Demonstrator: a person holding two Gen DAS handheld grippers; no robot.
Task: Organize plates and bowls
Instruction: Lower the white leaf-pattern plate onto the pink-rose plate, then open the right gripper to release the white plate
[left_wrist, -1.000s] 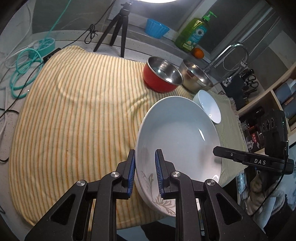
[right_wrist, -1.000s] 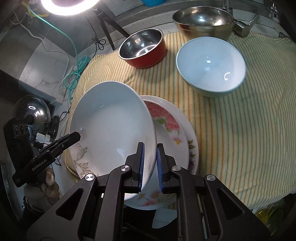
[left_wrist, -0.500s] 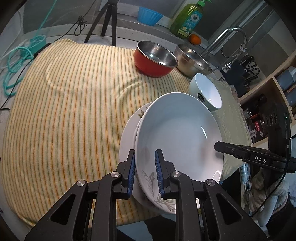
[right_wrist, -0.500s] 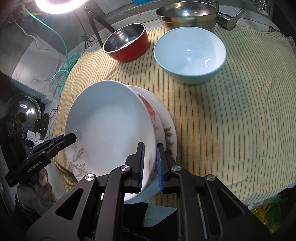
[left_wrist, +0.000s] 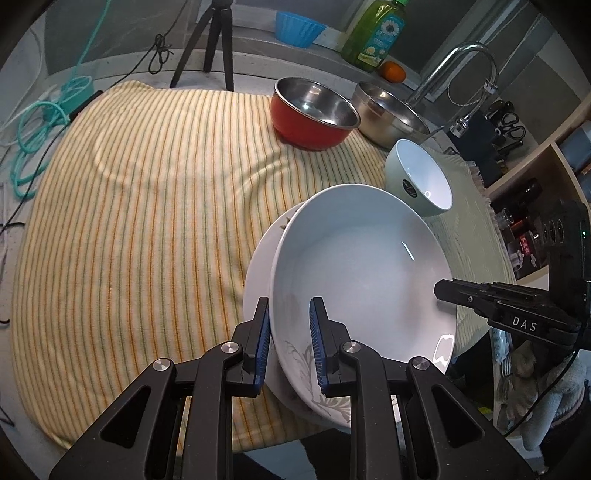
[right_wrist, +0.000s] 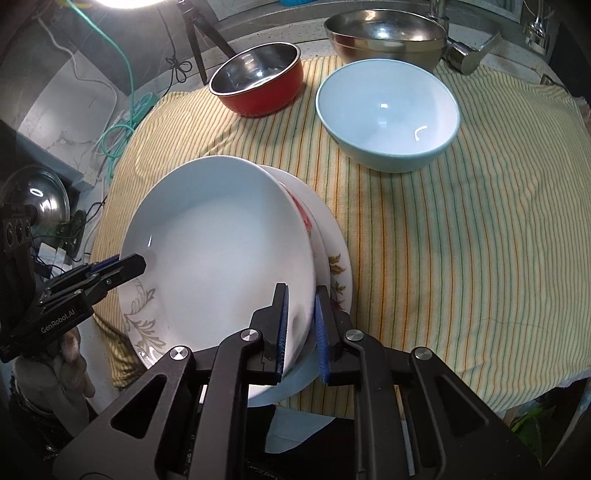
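Observation:
A white deep plate (left_wrist: 362, 266) (right_wrist: 221, 251) with a grey leaf print sits tilted on a flowered plate (left_wrist: 258, 269) (right_wrist: 334, 258), which lies on the striped cloth (left_wrist: 147, 206) (right_wrist: 461, 258). My left gripper (left_wrist: 290, 343) is shut on the deep plate's near rim, and its fingertips (right_wrist: 125, 266) show at that plate's left edge. On the opposite rim my right gripper (right_wrist: 301, 328) is shut too; its fingertips (left_wrist: 443, 290) reach in from the right. Behind stand a pale blue bowl (left_wrist: 421, 177) (right_wrist: 388, 110), a red bowl (left_wrist: 310, 114) (right_wrist: 258, 81) and a steel bowl (left_wrist: 388, 114) (right_wrist: 384, 33).
A tripod (left_wrist: 210, 44), a green soap bottle (left_wrist: 373, 33), a blue cup (left_wrist: 299, 31), an orange (left_wrist: 393, 70) and a faucet (left_wrist: 458, 70) line the back. Teal cable (left_wrist: 37, 136) lies left of the cloth. A gloved hand (right_wrist: 66, 354) grips the left tool. Shelves stand at the right.
Both grippers have carried the white deep plate over the flowered plate and down onto it. The bowls behind have not moved.

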